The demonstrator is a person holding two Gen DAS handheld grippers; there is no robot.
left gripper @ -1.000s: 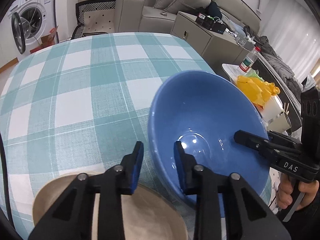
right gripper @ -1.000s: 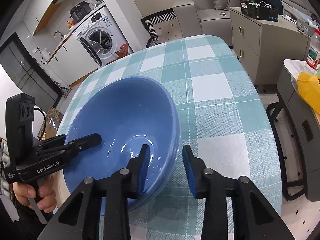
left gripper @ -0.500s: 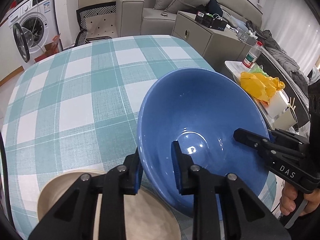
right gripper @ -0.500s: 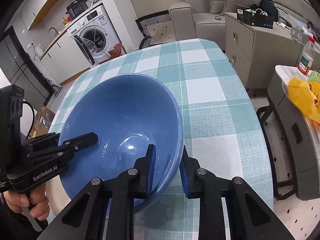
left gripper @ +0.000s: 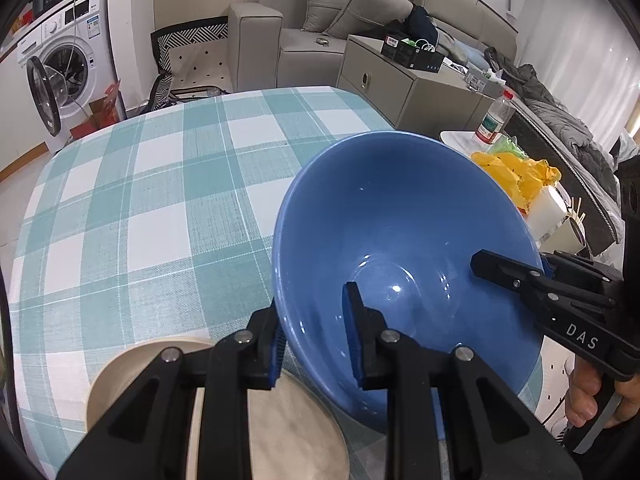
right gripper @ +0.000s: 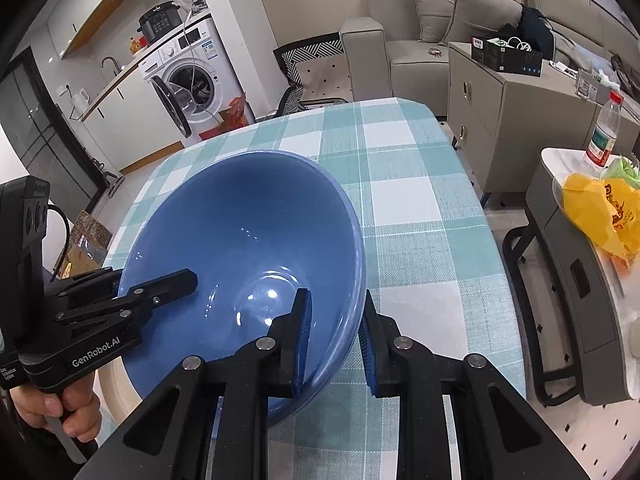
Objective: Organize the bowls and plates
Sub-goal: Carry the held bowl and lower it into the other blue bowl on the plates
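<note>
Gripping blue bowl [left gripper: 404, 216] rim, left hand-held gripper [left gripper: 316, 344], right hand-held gripper [right gripper: 334, 336]

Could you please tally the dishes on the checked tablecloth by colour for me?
Blue bowl: 1, its rim gripped on both sides by the left gripper and the right gripper
Beige plate: 1
Total: 2 dishes

Both grippers, left [left gripper: 316, 336] and right [left gripper: 516, 272], clamp opposite rims of a blue bowl [left gripper: 404, 248] above a beige plate [left gripper: 168, 392].
</note>
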